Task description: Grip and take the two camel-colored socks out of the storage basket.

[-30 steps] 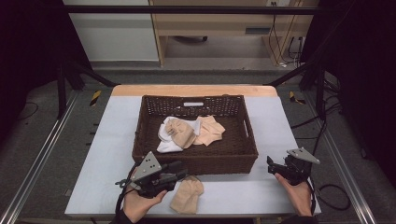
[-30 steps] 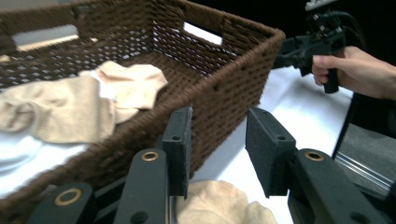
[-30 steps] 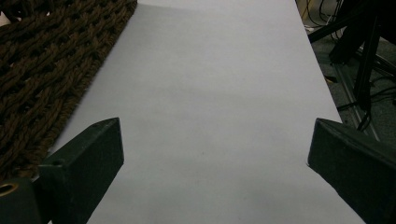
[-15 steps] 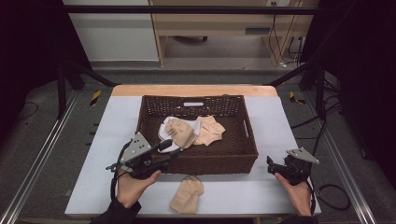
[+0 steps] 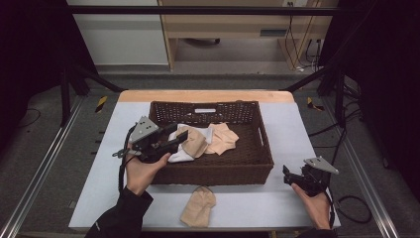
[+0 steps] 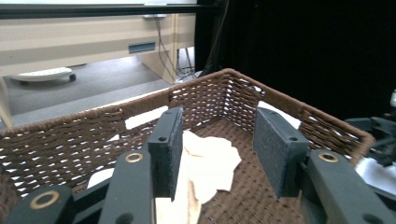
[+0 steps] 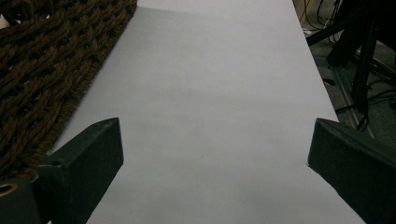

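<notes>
— Over the near left corner of the basket (image 5: 257, 148) — is that where the left gripper (image 5: 181, 140) is now?

— Yes. A second ago it was low at the front of the bench (image 5: 297, 124), right beside the tan sock (image 5: 199, 207). It has since lifted and gone forward over the basket's rim, and the sock lies alone on the bench, just in front of the basket's front wall.

— And its jaws?

— They have just been opening. In the left gripper view they stand spread, with nothing between the pads; beyond them you see the basket floor and the cloth lying on it.

— What is in the basket?

— A small heap towards its left half: a white sock (image 5: 179, 154), another tan sock (image 5: 194, 141) on top of it, and a peach-coloured piece of cloth (image 5: 222, 138) touching that on the right. The right half of the basket floor is bare wicker.

— The right gripper (image 5: 293, 174)?

— Same spot as before, at the bench's near right corner, well apart from the basket. Its jaws are spread wide over bare bench, pinching nothing.
</notes>
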`<action>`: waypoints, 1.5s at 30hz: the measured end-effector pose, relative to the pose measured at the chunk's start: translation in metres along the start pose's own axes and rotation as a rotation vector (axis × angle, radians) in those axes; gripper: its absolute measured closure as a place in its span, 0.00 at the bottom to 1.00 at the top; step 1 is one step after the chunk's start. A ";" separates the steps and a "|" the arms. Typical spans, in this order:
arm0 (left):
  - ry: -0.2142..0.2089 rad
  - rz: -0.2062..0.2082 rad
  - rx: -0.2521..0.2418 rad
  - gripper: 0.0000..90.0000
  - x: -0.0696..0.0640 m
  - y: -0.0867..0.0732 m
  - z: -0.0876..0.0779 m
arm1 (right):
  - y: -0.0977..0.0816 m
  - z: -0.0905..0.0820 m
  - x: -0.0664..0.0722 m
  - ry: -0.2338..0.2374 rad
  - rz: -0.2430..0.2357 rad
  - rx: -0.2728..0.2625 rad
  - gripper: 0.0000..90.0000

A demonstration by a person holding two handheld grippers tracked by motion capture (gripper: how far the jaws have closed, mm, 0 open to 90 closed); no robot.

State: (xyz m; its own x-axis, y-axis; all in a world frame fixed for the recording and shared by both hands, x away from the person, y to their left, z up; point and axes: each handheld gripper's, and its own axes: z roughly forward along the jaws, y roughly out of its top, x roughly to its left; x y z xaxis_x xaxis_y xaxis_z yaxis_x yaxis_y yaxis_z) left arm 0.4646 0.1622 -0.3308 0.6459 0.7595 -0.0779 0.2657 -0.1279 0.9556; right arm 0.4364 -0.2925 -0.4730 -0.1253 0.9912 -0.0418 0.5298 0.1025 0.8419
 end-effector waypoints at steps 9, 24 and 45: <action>0.070 -0.029 0.018 0.57 0.015 0.006 0.026 | 0.000 0.000 0.000 0.004 0.002 -0.003 0.04; 0.176 -0.002 0.115 0.52 0.034 -0.009 0.072 | 0.001 0.000 0.000 0.006 0.006 -0.012 0.04; 0.196 -0.007 0.338 0.47 0.053 -0.044 0.113 | 0.001 0.000 0.000 0.011 0.011 -0.014 0.04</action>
State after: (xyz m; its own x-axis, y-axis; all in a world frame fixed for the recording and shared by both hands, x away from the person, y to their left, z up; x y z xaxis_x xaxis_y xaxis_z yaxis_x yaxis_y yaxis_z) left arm 0.5676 0.1358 -0.4086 0.5027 0.8645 0.0027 0.5114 -0.2999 0.8053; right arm 0.4369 -0.2920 -0.4717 -0.1285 0.9914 -0.0264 0.5191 0.0899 0.8500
